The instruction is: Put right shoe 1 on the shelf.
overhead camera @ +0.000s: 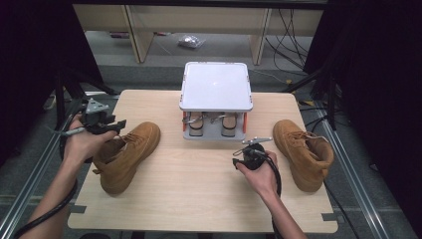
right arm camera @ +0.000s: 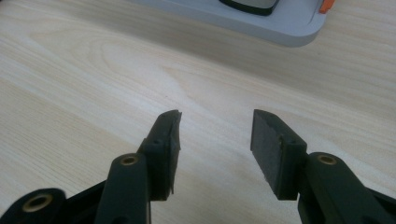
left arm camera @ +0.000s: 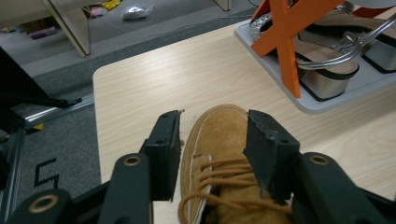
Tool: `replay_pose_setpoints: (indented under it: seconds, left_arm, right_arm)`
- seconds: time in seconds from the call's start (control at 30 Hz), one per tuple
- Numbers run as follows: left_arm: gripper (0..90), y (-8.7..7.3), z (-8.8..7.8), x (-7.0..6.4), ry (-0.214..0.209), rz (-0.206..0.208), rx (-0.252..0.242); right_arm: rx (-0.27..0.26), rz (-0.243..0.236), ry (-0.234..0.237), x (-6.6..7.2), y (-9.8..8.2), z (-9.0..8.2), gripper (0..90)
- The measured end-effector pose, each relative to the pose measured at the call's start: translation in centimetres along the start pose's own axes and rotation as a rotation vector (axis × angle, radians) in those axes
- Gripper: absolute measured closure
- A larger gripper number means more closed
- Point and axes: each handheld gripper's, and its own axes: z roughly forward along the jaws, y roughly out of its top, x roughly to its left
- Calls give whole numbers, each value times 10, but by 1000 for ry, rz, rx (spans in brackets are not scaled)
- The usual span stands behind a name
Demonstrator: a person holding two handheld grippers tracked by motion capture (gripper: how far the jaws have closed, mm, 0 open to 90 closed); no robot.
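Note:
A tan suede lace-up boot lies on the left of the wooden table, toe toward the far side. My left gripper hovers over its collar and laces. In the left gripper view its jaws stand apart on either side of the boot's toe and laces, and I see no pad pressing on the suede. A matching boot lies on the right. My right gripper sits near the table's middle, open over bare wood.
A small shoe rack with a white top stands at the far middle of the table, a pair of sandals on its lower shelf. Its orange cross brace and grey base are close by. Cables trail from both grippers.

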Motion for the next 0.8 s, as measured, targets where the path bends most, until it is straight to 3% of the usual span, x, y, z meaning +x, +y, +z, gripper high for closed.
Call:
replay_pose_setpoints:
  seconds: [0.1,0.43,0.73,0.8]
  left_arm:
    - [520,-6,-6,4,16,-21,-12]
    - [477,-22,-19,13,9,-82,33]
    - [483,-34,-18,20,-2,-116,122]
    - [487,-36,-17,21,-1,-114,136]
  right_arm:
    - [4,-2,1,0,-1,-1,524]
    - [0,-14,3,2,-3,-1,516]
    - [13,-12,20,3,-3,0,512]
    - [15,-9,5,5,-3,-1,511]
